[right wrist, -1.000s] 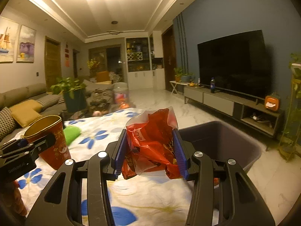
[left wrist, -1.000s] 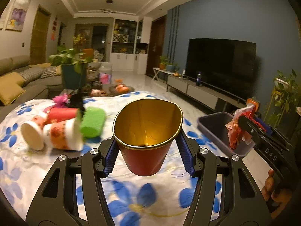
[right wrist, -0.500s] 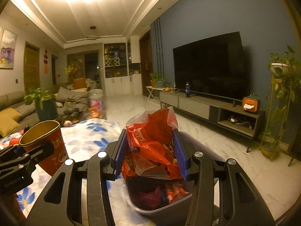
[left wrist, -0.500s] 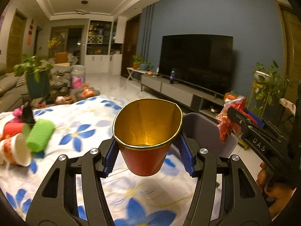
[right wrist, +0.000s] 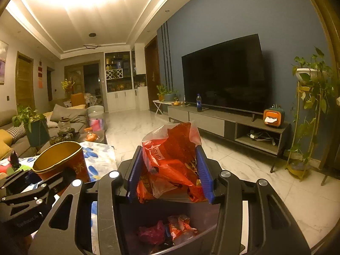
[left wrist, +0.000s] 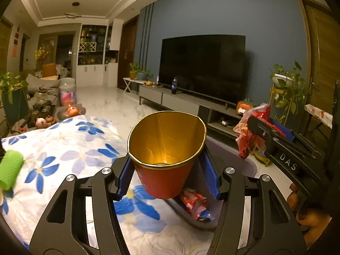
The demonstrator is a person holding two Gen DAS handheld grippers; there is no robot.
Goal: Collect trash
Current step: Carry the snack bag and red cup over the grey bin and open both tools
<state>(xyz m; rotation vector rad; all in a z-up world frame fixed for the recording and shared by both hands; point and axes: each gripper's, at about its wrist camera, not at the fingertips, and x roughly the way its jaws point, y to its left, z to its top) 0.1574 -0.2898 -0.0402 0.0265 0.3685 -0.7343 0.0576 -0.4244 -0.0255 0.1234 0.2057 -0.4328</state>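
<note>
Your right gripper is clamping a red wrapper directly over the bin, which is already holding other wrappers. Your left gripper is squeezing the cup at the bin's near rim, seemingly not fully over it. Letting go now risks the cup tipping onto the tablecloth. Beyond the bin, a green roll is waiting.

This is a home living room. A large black flat-screen television hangs on a blue wall above a long grey media console. A grey sofa with yellow cushions lines the left side, potted green plants stand about, and the polished white marble floor leads to built-in white cabinets.
</note>
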